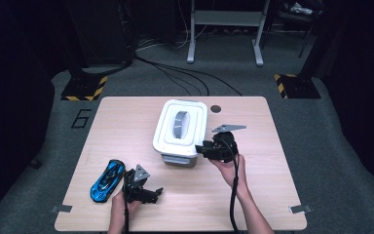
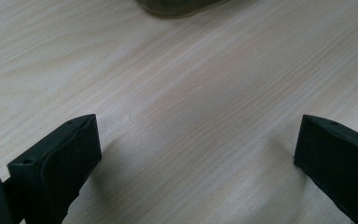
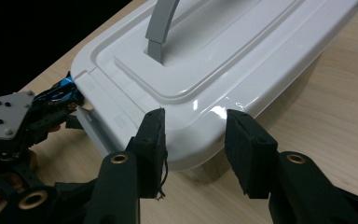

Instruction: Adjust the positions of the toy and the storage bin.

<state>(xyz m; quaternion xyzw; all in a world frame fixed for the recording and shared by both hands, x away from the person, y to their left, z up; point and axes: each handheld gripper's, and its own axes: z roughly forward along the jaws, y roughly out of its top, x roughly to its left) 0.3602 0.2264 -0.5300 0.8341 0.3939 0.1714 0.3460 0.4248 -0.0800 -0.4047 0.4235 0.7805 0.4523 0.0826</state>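
A white lidded box (image 1: 180, 131) with a grey handle (image 1: 179, 122) stands mid-table. My right gripper (image 1: 200, 148) is at its right front corner. In the right gripper view its jaws (image 3: 196, 126) stand apart just in front of the lid's rim (image 3: 205, 116), and I see neither pad pressing on it. A blue toy car (image 1: 107, 180) lies at the front left. Just to its right my left gripper (image 1: 148, 192) rests low over the table. In its own view that gripper (image 2: 198, 135) is wide open over bare wood. The car (image 3: 63, 91) peeks out from behind the box.
The wooden table (image 1: 253, 195) has a round cable hole (image 1: 215, 108) behind the box. Cables run over the grey floor beyond the far edge. Yellow-black striped stand feet (image 1: 83, 87) sit at the back corners.
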